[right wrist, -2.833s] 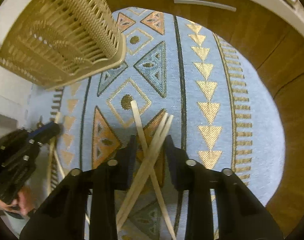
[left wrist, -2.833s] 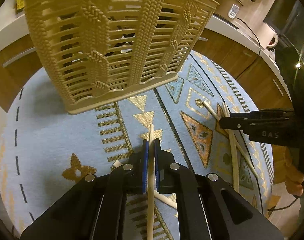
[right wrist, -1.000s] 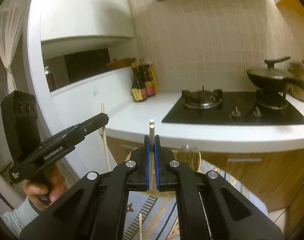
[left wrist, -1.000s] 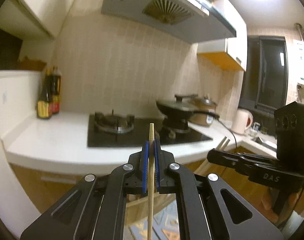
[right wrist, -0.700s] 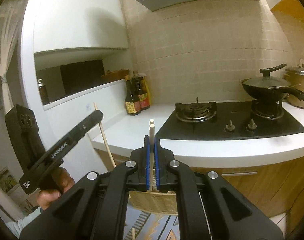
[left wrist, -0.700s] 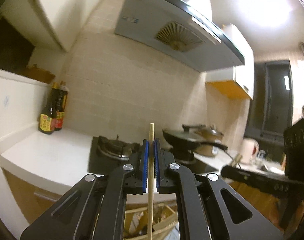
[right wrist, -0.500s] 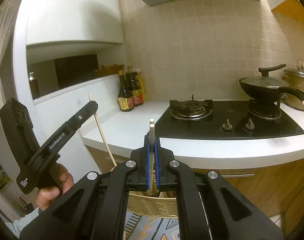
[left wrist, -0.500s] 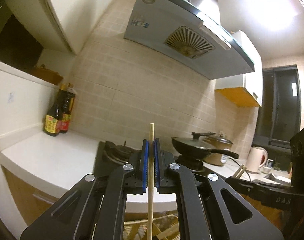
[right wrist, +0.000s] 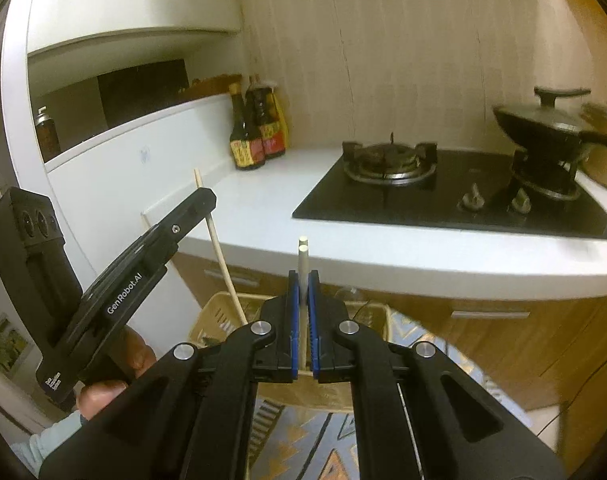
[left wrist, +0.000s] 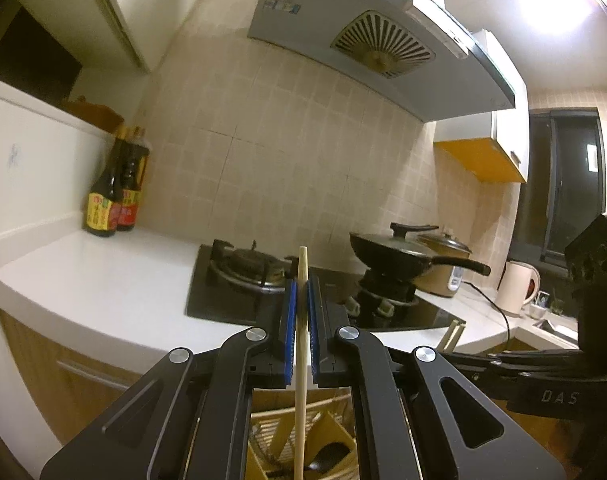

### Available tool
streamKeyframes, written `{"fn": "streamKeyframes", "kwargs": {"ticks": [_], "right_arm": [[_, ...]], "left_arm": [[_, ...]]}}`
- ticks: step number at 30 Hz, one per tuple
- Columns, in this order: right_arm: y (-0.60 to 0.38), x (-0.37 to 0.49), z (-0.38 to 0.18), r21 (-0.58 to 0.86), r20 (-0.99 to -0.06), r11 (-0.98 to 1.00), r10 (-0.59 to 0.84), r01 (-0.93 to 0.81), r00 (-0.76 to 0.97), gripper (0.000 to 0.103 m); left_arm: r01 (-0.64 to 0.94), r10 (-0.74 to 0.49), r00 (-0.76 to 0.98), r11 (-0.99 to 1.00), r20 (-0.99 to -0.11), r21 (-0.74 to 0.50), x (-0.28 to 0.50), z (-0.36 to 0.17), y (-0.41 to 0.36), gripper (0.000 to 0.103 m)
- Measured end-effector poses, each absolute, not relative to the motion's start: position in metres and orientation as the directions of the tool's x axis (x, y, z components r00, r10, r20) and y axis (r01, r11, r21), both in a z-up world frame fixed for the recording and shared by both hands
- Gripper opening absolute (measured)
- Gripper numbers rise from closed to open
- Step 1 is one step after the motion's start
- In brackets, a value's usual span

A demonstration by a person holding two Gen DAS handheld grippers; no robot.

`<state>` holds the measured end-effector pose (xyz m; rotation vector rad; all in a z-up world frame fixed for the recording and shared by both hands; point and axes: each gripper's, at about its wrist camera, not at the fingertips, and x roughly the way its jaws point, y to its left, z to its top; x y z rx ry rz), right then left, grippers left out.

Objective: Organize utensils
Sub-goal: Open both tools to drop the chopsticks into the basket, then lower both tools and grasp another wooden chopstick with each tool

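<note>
My left gripper (left wrist: 301,285) is shut on a single wooden chopstick (left wrist: 301,360) that stands upright between its blue pads. Its lower end hangs over the woven beige basket (left wrist: 271,428) seen below the fingers. In the right wrist view my right gripper (right wrist: 302,277) is shut on a pair of pale chopsticks (right wrist: 303,256), also upright, above the same basket (right wrist: 217,316). The left gripper (right wrist: 205,200) shows there at the left, held by a hand (right wrist: 103,392), its chopstick (right wrist: 223,256) slanting down into the basket's left side. The right gripper's chopstick tips (left wrist: 452,334) poke up at the right of the left wrist view.
Behind the basket runs a white counter (right wrist: 343,252) with a black gas hob (right wrist: 387,168), a lidded pan (right wrist: 543,120) and sauce bottles (right wrist: 255,136). A kettle (left wrist: 517,288) stands at the far right. The patterned blue rug (right wrist: 315,440) lies under the basket.
Both grippers lifted their chopsticks off the rug, turned them upright and moved over the basket. Over the last second both sank a little and the basket came into view below.
</note>
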<state>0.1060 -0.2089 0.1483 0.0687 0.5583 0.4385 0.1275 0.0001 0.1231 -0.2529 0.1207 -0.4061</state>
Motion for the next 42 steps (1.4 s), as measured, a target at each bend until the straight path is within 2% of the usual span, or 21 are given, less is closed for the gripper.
{"fn": "streamKeyframes", "kwargs": {"ticks": [3, 4, 7, 10, 12, 13, 24, 30, 37, 42], "right_arm": [[-0.208, 0.107, 0.142, 0.201, -0.523, 0.898, 0.436, -0.391, 0.732, 0.004], [-0.208, 0.106, 0.141, 0.206, -0.531, 0.897, 0.439, -0.392, 0.725, 0.004], [-0.209, 0.103, 0.135, 0.232, -0.551, 0.889, 0.454, -0.394, 0.7, 0.008], [-0.212, 0.097, 0.129, 0.26, -0.565, 0.882, 0.469, -0.392, 0.679, 0.023], [-0.214, 0.092, 0.127, 0.262, -0.567, 0.885, 0.464, -0.385, 0.68, 0.048], [-0.215, 0.088, 0.127, 0.262, -0.564, 0.886, 0.463, -0.383, 0.684, 0.051], [-0.229, 0.04, 0.127, 0.245, -0.582, 0.909, 0.417, -0.339, 0.698, 0.051], [-0.233, 0.021, 0.113, 0.219, -0.633, 0.924, 0.379, -0.313, 0.675, 0.051], [-0.241, 0.007, 0.085, 0.194, -0.699, 0.944, 0.323, -0.265, 0.638, 0.051], [-0.25, 0.009, 0.055, 0.196, -0.77, 0.955, 0.291, -0.223, 0.568, 0.049]], "left_arm": [[0.39, -0.429, 0.899, 0.875, -0.089, -0.286, 0.127, 0.12, 0.007, 0.005], [0.395, -0.439, 0.893, 0.87, -0.099, -0.295, 0.127, 0.119, 0.01, 0.009], [0.39, -0.45, 0.885, 0.856, -0.118, -0.338, 0.121, 0.117, 0.021, 0.041], [0.404, -0.478, 0.87, 0.833, -0.122, -0.378, 0.111, 0.118, 0.033, 0.047], [0.408, -0.485, 0.865, 0.831, -0.132, -0.377, 0.104, 0.12, 0.035, 0.049], [0.411, -0.486, 0.863, 0.833, -0.137, -0.369, 0.099, 0.121, 0.036, 0.051], [0.445, -0.505, 0.843, 0.849, -0.187, -0.284, 0.045, 0.126, 0.03, 0.055], [0.415, -0.476, 0.835, 0.874, -0.277, -0.254, 0.027, 0.115, 0.026, 0.055], [0.352, -0.434, 0.758, 0.901, -0.487, -0.255, 0.028, 0.071, 0.023, 0.055], [0.286, -0.423, 0.599, 0.906, -0.68, -0.311, 0.048, 0.016, 0.016, 0.055]]}}
